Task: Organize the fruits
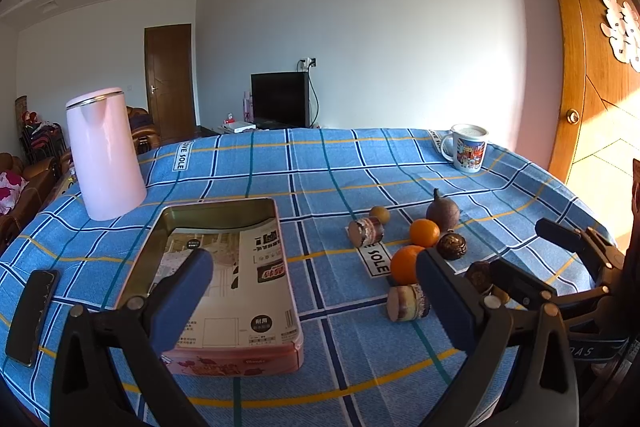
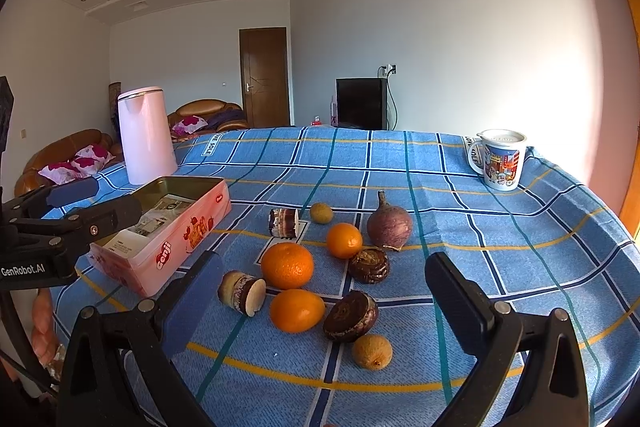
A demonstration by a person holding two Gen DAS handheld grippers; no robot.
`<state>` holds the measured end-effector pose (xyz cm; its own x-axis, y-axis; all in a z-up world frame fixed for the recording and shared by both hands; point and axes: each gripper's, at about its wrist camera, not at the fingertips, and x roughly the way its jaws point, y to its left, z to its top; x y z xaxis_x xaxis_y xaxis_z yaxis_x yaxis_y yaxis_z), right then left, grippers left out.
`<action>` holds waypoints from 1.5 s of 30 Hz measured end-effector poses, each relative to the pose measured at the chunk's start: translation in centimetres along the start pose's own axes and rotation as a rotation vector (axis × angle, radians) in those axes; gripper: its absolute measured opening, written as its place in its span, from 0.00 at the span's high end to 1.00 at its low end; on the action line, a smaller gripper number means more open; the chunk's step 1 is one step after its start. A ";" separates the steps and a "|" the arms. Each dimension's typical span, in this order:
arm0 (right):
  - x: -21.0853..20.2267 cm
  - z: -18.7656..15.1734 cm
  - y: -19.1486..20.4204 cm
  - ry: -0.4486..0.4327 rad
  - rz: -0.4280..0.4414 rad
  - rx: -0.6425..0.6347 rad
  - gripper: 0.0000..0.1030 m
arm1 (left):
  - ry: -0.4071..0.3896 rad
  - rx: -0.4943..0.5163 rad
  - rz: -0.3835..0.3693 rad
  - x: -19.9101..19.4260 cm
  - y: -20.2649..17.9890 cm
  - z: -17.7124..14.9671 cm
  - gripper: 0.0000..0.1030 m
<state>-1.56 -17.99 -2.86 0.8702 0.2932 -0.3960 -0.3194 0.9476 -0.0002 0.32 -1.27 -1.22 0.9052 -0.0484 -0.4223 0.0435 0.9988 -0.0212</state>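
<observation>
Loose fruit lies on the blue checked tablecloth [image 2: 500, 247]: three oranges [image 2: 287, 265], a purple round fruit [image 2: 389, 225], two dark brown ones [image 2: 351, 315], two small tan ones [image 2: 372, 351] and two cut cane pieces [image 2: 242, 291]. To their left stands an open pink tin [image 2: 188, 239] lined with printed paper, with no fruit in it. My right gripper [image 2: 326, 301] is open, held low in front of the fruit cluster. My left gripper [image 1: 316, 291] is open too, with one finger over the tin [image 1: 240, 359] and the other beside an orange [image 1: 406, 264].
A pink kettle [image 1: 106, 155] stands at the table's back left and a printed mug [image 2: 500, 159] at the back right. A dark phone [image 1: 32, 315] lies near the left edge. Sofas, a television and a wooden door are beyond the table.
</observation>
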 end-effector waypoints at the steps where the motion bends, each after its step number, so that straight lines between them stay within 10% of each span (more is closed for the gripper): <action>1: 0.0 0.0 0.0 0.001 0.000 -0.001 0.01 | 0.001 0.000 -0.001 0.0 0.0 0.0 0.00; 21: 0.8 -4.1 -3.6 0.082 -0.061 0.015 0.04 | 0.125 0.059 -0.184 4.1 -4.8 -2.8 0.01; 31: 2.8 -5.1 -3.8 0.182 -0.006 0.011 0.50 | 0.203 0.091 -0.203 6.6 -6.3 -3.0 0.20; 45: 2.7 -5.4 -3.6 0.175 0.029 -0.008 0.73 | 0.239 0.093 -0.280 7.8 -6.6 -2.9 0.53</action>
<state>-0.09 -21.34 -8.85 0.7822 0.2930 -0.5498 -0.3466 0.9380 0.0068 5.85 -8.20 -7.00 0.7292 -0.3075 -0.6113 0.3233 0.9422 -0.0883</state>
